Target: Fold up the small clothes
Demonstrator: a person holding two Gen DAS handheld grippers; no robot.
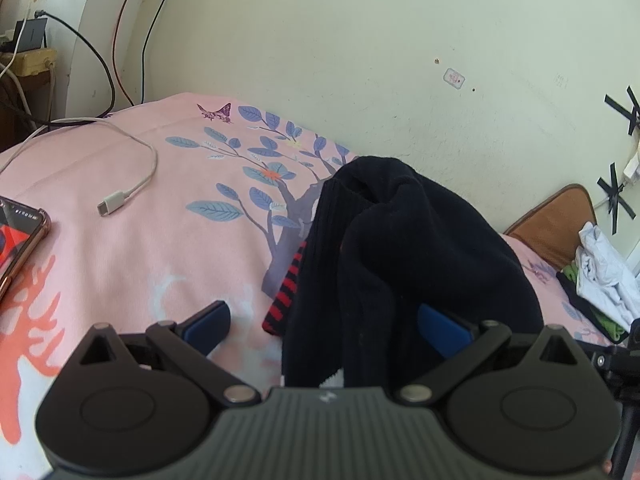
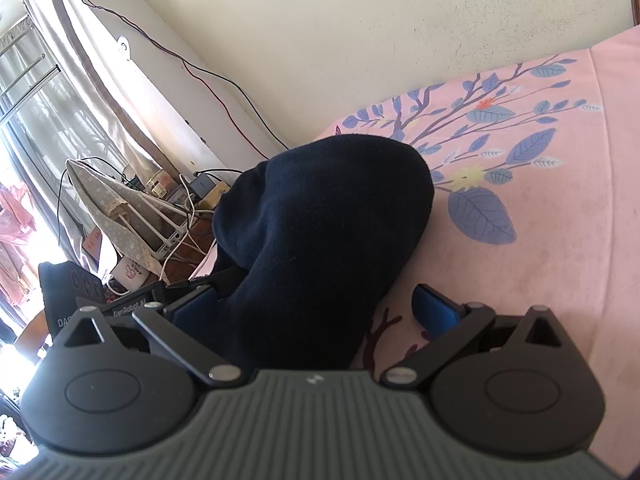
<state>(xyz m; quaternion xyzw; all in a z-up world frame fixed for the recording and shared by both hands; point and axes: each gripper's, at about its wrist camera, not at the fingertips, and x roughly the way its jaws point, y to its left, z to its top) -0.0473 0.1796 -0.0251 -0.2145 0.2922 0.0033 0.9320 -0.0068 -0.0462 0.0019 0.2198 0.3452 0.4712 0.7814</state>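
Observation:
A dark navy, almost black sock (image 1: 400,248) sits bunched in a tall heap on the pink floral bedsheet (image 1: 140,264). My left gripper (image 1: 324,324) is open, its blue pads wide apart on either side of the heap; the right pad (image 1: 438,328) touches the cloth. A red-and-black striped piece (image 1: 286,296) pokes out from under the sock's left side. In the right wrist view the same dark sock (image 2: 328,232) fills the gap of my right gripper (image 2: 314,310), which is also open, with the left pad (image 2: 196,308) against the fabric and the right pad apart from it.
A phone (image 1: 20,240) and a white charging cable (image 1: 120,200) lie on the bed to the left. White and green clothes (image 1: 600,276) are piled at the right by a brown cushion (image 1: 556,224). The wall runs close behind. Off the bed edge are cables and a folded rack (image 2: 120,216).

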